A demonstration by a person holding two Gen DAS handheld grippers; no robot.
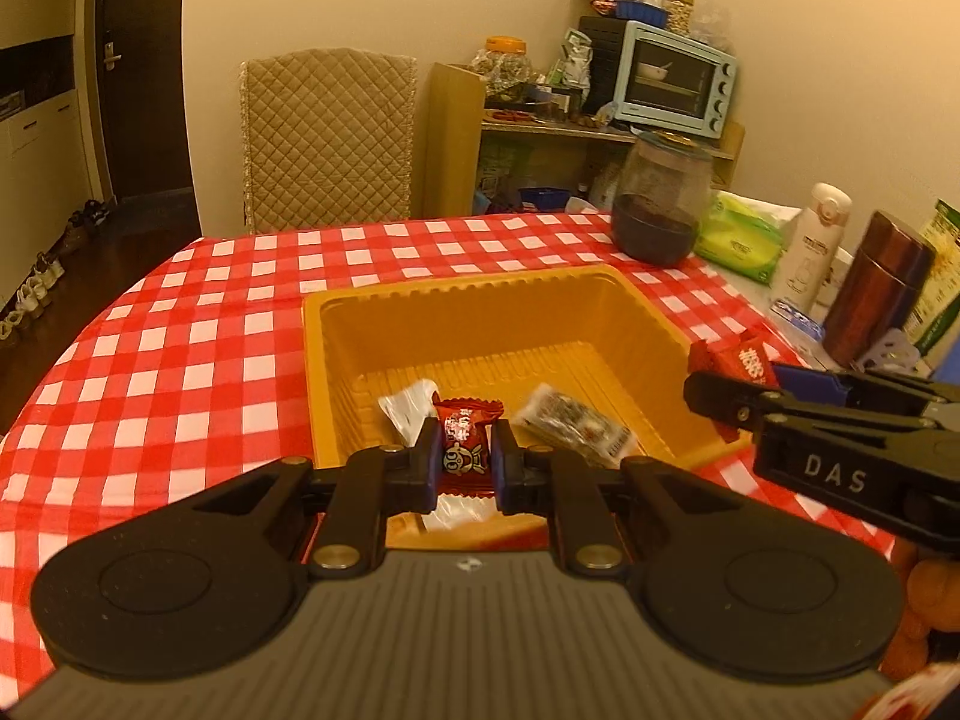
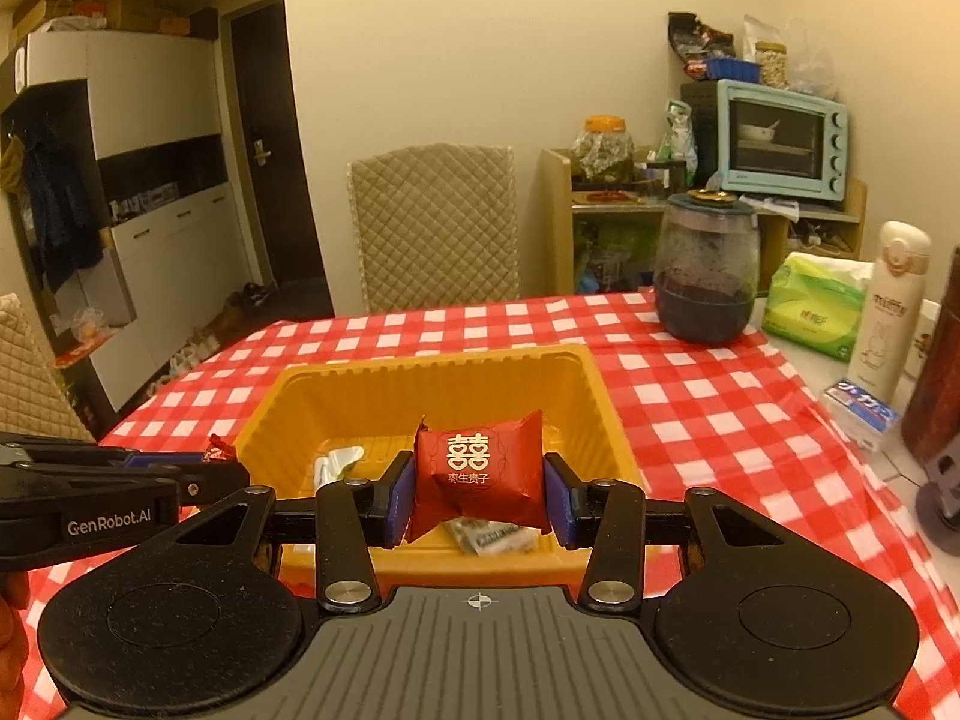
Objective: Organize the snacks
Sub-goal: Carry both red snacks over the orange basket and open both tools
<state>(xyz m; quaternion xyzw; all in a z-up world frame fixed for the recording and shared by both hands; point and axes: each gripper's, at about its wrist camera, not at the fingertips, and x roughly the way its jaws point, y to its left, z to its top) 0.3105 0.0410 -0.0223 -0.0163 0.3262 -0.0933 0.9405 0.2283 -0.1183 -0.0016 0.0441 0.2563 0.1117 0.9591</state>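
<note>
Snacks both airborne over yellow tray (image 2: 600, 402): left gripper (image 1: 463, 456) jaws clamped on small red candy (image 1: 465, 432), right gripper (image 2: 480, 492) clamped on red pillow pack (image 2: 477, 480). Light, crinkly, slippery wrappers, prob. best pinched mid-body w/ gentle squeeze.

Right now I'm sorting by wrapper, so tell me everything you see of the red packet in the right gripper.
The red packet is a glossy, puffy pillow wrapper with crimped ends, printed with a pale double-happiness sign and four characters. The right gripper pinches it by its sides, print upright facing the camera, above the orange tray.
</note>
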